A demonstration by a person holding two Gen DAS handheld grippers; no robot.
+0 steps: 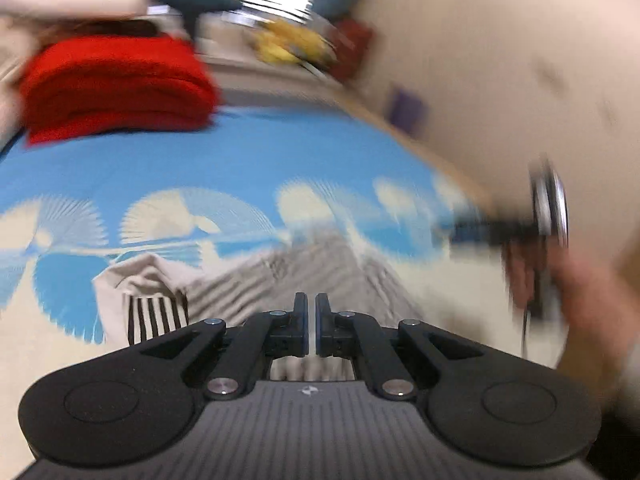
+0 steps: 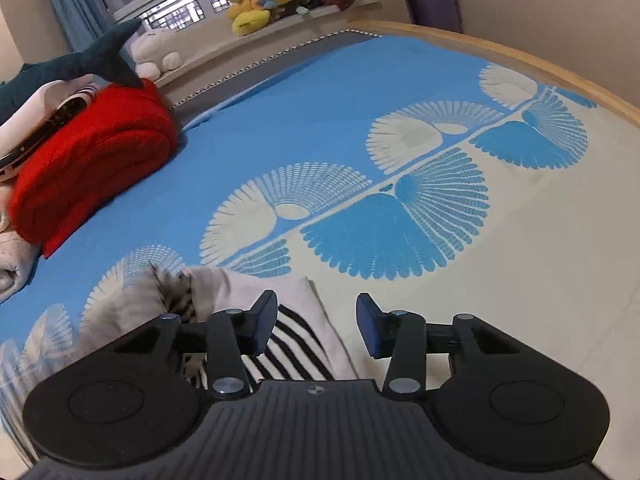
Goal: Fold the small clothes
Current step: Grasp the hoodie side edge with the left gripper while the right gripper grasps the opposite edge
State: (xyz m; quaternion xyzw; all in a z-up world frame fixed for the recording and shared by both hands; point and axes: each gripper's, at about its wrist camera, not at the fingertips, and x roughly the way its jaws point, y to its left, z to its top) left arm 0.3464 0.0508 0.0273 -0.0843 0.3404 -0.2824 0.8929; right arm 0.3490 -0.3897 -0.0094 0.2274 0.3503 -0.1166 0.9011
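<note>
Bed [image 2: 320,92], blue fan-print cover. Striped garment [image 2: 296,344] lies crumpled at near edge, under right tool [image 2: 316,324], jaws half-wide, gripping nothing. Left tool [image 1: 311,326] pinched narrow; any cloth between: cannot tell, blurred. Right hand nearer.

matte black left tool [image 1: 311,326] and right tool [image 2: 317,326], blue pads, silver screws
</note>
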